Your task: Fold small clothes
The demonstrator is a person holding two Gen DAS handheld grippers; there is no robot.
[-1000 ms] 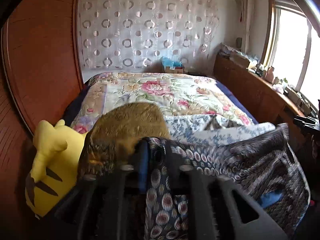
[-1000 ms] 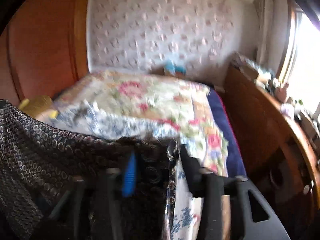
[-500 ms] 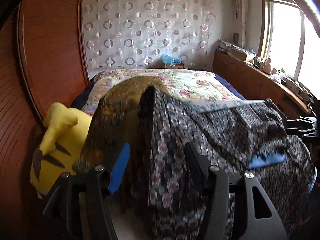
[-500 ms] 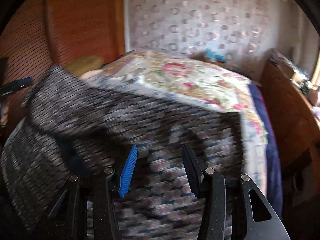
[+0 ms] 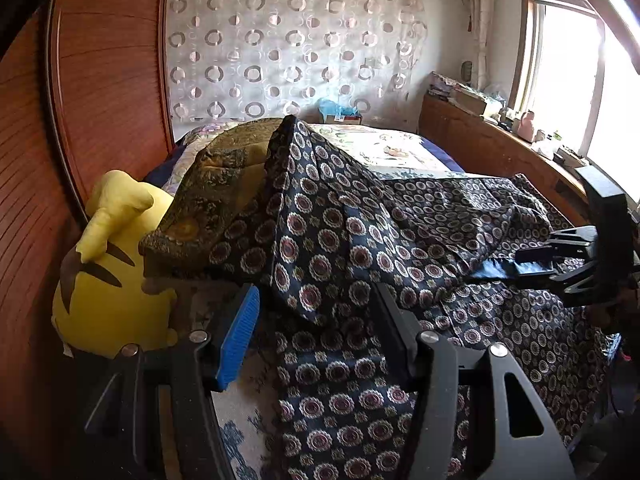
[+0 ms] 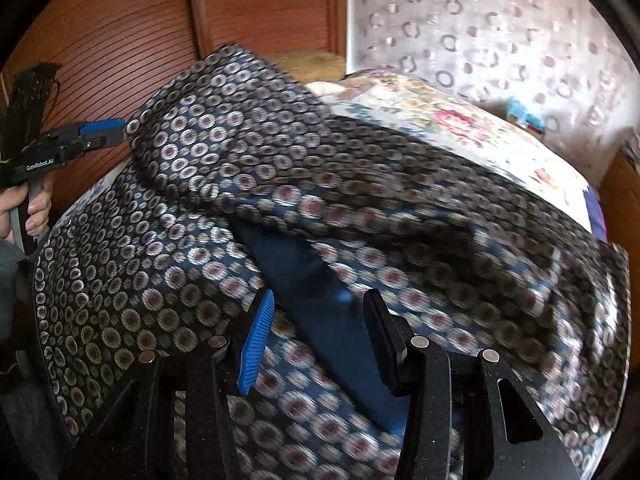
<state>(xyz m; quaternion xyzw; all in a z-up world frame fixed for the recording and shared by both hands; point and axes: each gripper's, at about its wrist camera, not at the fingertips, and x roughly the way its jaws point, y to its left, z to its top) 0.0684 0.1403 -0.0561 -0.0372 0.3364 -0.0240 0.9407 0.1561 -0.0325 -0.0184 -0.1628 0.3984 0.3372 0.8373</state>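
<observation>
We have the dark patterned garment point(image 5: 360, 248) spread across the near end of the bed point(image 5: 392, 148), one corner thrown up over a brown cushion point(image 5: 216, 184) so it peaks there rather than lying flat. Our left gripper point(image 5: 316, 336) stands with its jaws spread, the cloth passing between them but pressed by neither pad, so nothing is pinched. Our right gripper point(image 6: 316, 336) is likewise parted over the plain blue band point(image 6: 304, 276) of the garment (the picture is blurred here, yet a gap shows beside each pad). We judge both are placed low over the fabric to take a fresh hold for a fold.
</observation>
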